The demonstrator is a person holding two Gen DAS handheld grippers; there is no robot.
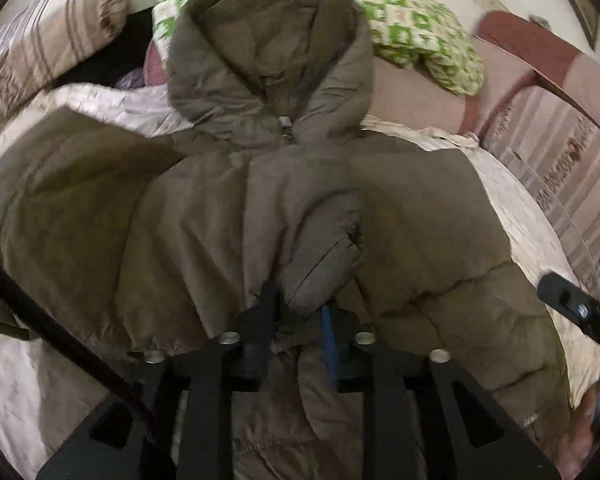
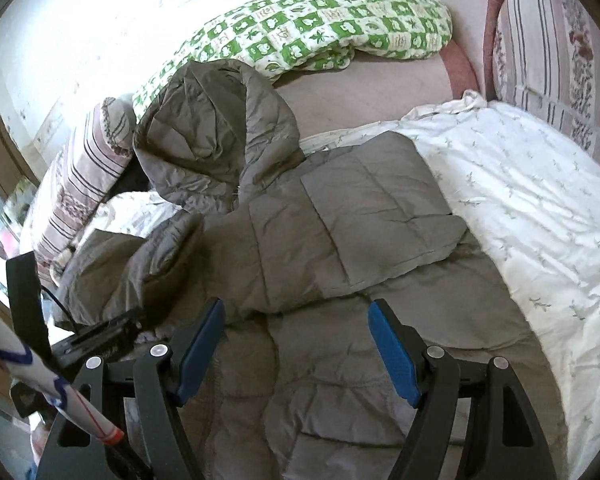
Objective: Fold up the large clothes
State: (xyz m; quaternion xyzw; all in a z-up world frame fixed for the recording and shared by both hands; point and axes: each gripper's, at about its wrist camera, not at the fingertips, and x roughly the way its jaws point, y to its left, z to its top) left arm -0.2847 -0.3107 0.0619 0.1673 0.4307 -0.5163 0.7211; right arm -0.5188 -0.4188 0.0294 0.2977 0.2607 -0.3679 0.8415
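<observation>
Directly beneath right hand-held gripper (image 2: 296, 344): quilted jacket (image 2: 340, 216).

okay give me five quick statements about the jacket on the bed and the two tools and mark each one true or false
1. The jacket has its hood lying toward the pillows. True.
2. The right tool is clamped on a sleeve. False: its jaws stand wide open above the jacket, gripping nothing.
3. A sleeve cuff sits between the fingers of the left tool. True.
4. The jacket is bright red. False: it is a dull grey-brown.
5. A green and white patterned pillow lies beyond the hood. True.
</observation>
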